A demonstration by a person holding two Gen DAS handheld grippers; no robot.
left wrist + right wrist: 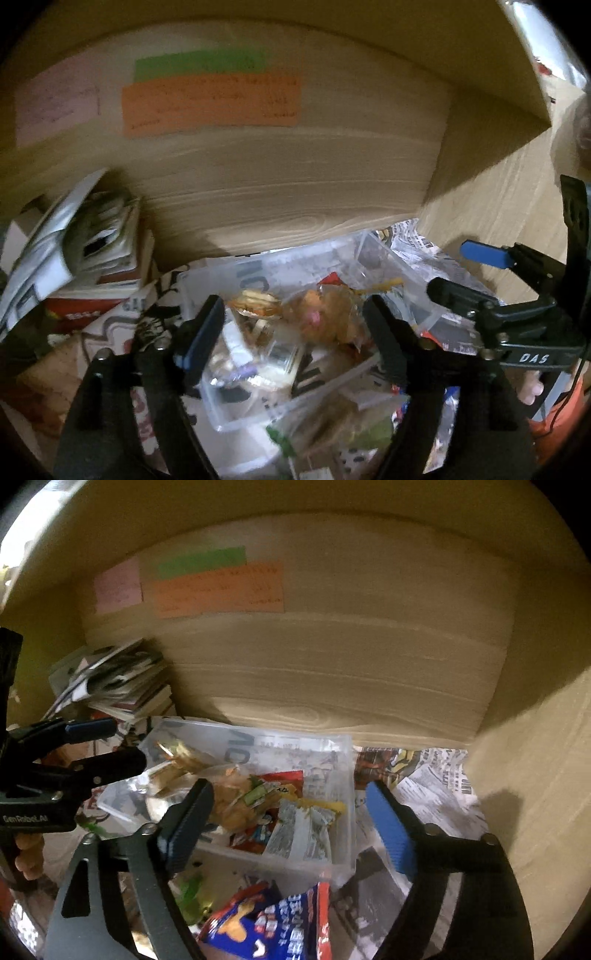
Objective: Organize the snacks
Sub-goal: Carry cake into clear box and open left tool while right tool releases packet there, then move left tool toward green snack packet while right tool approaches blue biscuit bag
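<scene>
A clear plastic bin (402, 269) (343, 775) sits in a wooden cubby and holds several snack packets, among them orange-brown wrapped snacks (325, 314) (229, 808) and a white and yellow packet (310, 823). My left gripper (295, 328) is open above the bin's left part, empty. My right gripper (284, 823) is open over the bin's right front, empty. A blue snack bag (273, 919) lies in front of the bin. Each gripper shows in the other's view, the right one (480, 273) and the left one (92, 742), both open.
Newspaper (432, 786) lines the shelf floor. A stack of booklets and boxes (92, 251) (122, 686) stands at the back left. Sticky notes, orange (210, 105), green and pink, are on the back wall. The cubby's side wall (535, 775) is close on the right.
</scene>
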